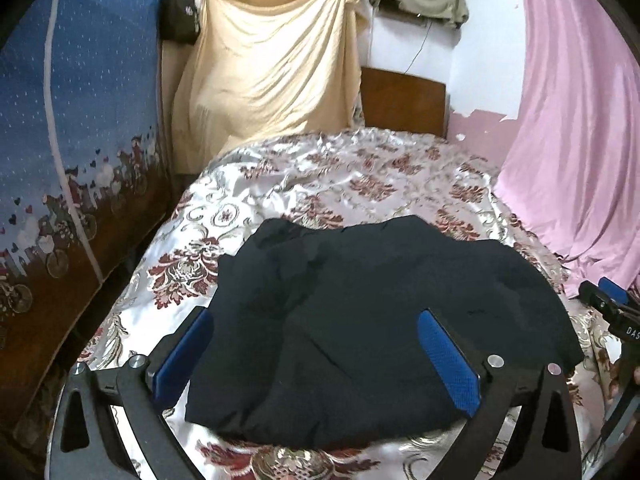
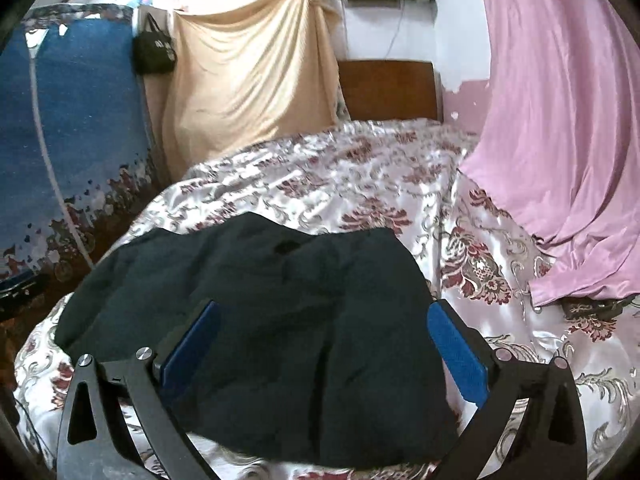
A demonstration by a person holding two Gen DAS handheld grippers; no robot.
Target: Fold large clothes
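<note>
A large black garment (image 1: 372, 320) lies bunched in a rough folded heap on the floral bedspread (image 1: 320, 176); it also shows in the right wrist view (image 2: 280, 320). My left gripper (image 1: 316, 316) is open, its blue pads (image 1: 448, 364) spread just above the garment's near half, holding nothing. My right gripper (image 2: 324, 308) is open too, its blue pads (image 2: 456, 348) wide apart above the garment's near right part. The right gripper also shows at the right edge of the left wrist view (image 1: 612, 304).
A wooden headboard (image 1: 404, 100) stands at the far end of the bed. A pink sheet (image 1: 576, 120) hangs on the right and drapes onto the bed. A beige sheet (image 1: 272, 64) and a black bag (image 1: 180, 16) hang behind. A blue printed panel (image 1: 76, 120) runs along the left.
</note>
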